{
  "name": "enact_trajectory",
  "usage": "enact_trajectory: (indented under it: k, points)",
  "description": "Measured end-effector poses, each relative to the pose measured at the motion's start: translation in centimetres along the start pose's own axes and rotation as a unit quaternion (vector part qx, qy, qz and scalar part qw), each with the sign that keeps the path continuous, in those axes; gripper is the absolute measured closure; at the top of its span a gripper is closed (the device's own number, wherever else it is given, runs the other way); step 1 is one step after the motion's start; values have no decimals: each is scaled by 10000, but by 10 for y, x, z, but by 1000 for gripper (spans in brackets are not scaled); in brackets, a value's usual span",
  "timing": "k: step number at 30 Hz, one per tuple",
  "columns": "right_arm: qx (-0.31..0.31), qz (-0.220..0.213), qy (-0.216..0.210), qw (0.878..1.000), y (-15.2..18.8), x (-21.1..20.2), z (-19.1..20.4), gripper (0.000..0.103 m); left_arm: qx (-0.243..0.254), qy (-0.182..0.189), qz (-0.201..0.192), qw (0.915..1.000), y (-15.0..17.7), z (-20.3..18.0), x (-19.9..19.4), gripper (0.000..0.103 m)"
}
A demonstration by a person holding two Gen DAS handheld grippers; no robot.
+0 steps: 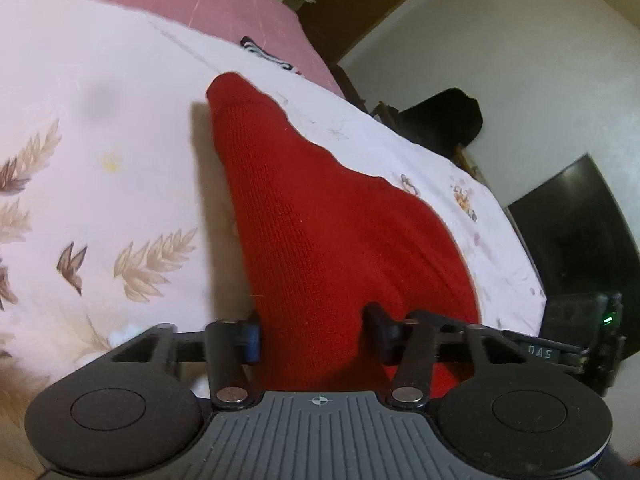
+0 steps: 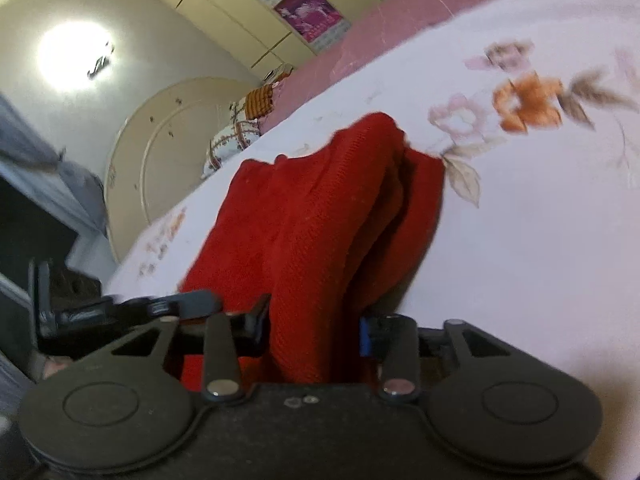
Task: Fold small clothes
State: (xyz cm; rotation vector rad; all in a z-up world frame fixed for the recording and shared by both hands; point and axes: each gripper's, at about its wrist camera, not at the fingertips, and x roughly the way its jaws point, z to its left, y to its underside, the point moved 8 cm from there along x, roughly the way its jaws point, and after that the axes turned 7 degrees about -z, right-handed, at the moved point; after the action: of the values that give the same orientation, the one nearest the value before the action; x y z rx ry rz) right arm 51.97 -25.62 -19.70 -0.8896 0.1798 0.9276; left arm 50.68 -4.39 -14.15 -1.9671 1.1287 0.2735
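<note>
A red knitted garment stretches from my left gripper out over the white floral bedsheet, its far end tapering to a point. My left gripper is shut on its near edge, and the cloth fills the gap between the fingers. In the right wrist view the same red garment hangs in bunched folds from my right gripper, which is shut on it, lifted a little above the sheet. The other gripper shows at the left edge of the right wrist view.
The bed has a pink cover at its far side. A dark chair and a black screen stand beyond the bed's right edge. Pillows and a cream headboard lie at the bed's far end. Wardrobe doors stand behind.
</note>
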Motion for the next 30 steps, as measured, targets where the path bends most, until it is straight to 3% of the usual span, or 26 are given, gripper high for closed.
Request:
enact_trajectory:
  k: [5, 9, 10, 11, 12, 14, 17, 18, 20, 28, 30]
  points:
    - [-462, -70, 233, 9986, -2, -7, 13, 68, 325, -134, -100, 9993, -2, -8, -6, 63]
    - [-368, -9, 402, 9985, -2, -6, 13, 58, 323, -167, -41, 9993, -2, -7, -6, 63]
    - [-288, -72, 427, 9986, -3, -11, 11, 51, 282, -149, -25, 9995, -2, -5, -7, 63]
    - [-177, -167, 501, 9984, -6, -15, 8, 25, 237, -111, 20, 9997, -2, -4, -7, 62]
    - [-15, -342, 615, 9975, -9, -25, 1, 9, 201, -86, 57, 9997, -3, -3, -8, 61]
    - [409, -424, 449, 9973, -11, -38, -13, 13, 216, -83, 112, 9997, -4, -1, -6, 56]
    - [1116, -202, 33, 9935, -9, -38, -35, 19, 131, -34, 146, 9998, -2, 1, -2, 56]
    - [1233, -66, -175, 9922, -8, -33, -34, 31, 77, 2, 145, 9999, -1, 1, -1, 56]
    - [1230, 201, -279, 9918, -6, -18, -30, 46, 47, 67, 141, 9999, 0, 2, 0, 56]
    - [1324, 325, -801, 9874, -13, 3, -31, 61, -123, 430, 137, 9989, 0, 11, 4, 56]
    - [1203, 265, -747, 9896, -10, -1, -33, 68, -51, 394, 35, 9992, 1, 9, 4, 61]
